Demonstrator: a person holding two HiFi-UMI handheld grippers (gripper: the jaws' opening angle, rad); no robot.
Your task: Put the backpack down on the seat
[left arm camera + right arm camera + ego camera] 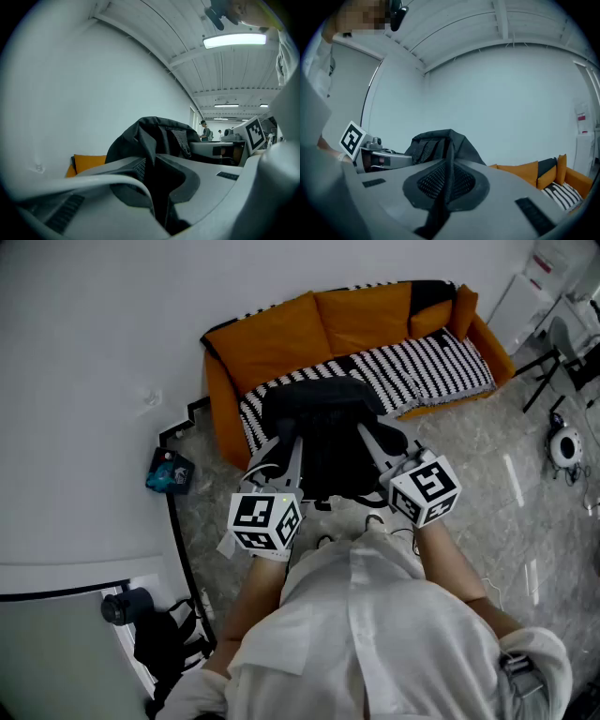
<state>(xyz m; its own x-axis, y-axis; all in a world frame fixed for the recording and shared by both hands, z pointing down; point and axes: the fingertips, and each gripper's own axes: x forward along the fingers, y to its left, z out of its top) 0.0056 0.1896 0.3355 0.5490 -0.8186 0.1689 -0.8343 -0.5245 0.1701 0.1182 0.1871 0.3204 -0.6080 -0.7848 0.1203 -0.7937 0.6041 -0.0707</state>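
Observation:
A black backpack (pixel 328 442) hangs between my two grippers, over the front edge of the orange sofa (pixel 281 334) and its striped seat (pixel 422 371). Whether it touches the seat I cannot tell. My left gripper (pixel 287 435) is shut on the bag's left side. In the left gripper view a fold of black strap is pinched between the jaws of the left gripper (pixel 157 190), and the backpack (pixel 154 133) bulges above. My right gripper (pixel 368 437) holds the other side. The right gripper (pixel 444 190) is shut on a black strap below the backpack (pixel 440 140).
A white wall runs along the left. On the floor beside the sofa lies a blue object (pixel 169 472), and a dark bag (pixel 159 638) sits at the lower left. Black stand legs (pixel 553 371) and a white round device (pixel 565 446) stand at the right. A distant person (pixel 205 130) stands far down the room.

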